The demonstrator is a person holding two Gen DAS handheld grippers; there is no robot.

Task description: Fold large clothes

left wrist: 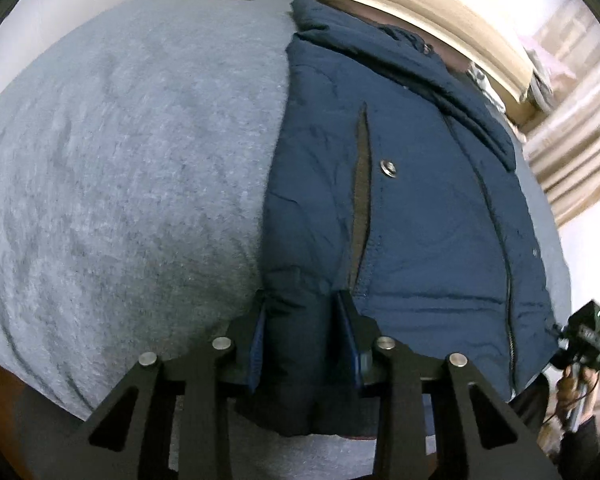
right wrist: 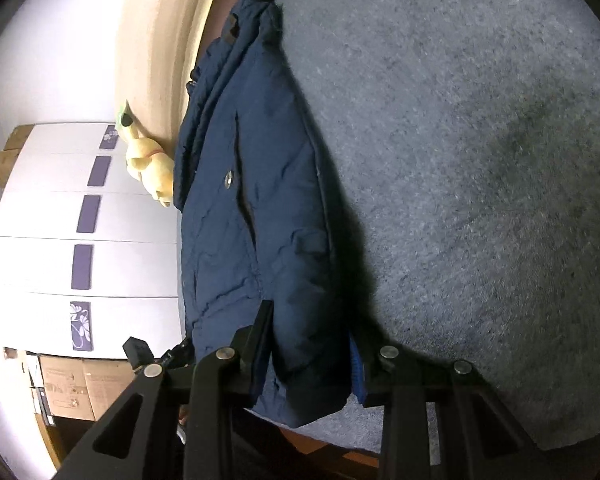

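A navy padded jacket point(left wrist: 420, 200) lies lengthwise on a grey blanket point(left wrist: 120, 180), with its pocket slit and a metal snap point(left wrist: 389, 168) facing up. My left gripper point(left wrist: 302, 300) is shut on a thick fold of the jacket's near edge, and the padding bulges between the blue pads. In the right wrist view the same jacket point(right wrist: 252, 220) runs away from me, folded into a narrow strip. My right gripper point(right wrist: 310, 320) is shut on the jacket's near corner, which hangs out below the fingers.
A pale wooden headboard point(left wrist: 420, 12) borders the far side, with a yellow plush toy point(right wrist: 148, 168) against it. White wardrobe doors point(right wrist: 40, 216) and cardboard boxes point(right wrist: 80, 388) stand beyond the bed. The grey blanket point(right wrist: 460, 160) spreads wide beside the jacket. A hand holding the other gripper point(left wrist: 584, 340) shows at right.
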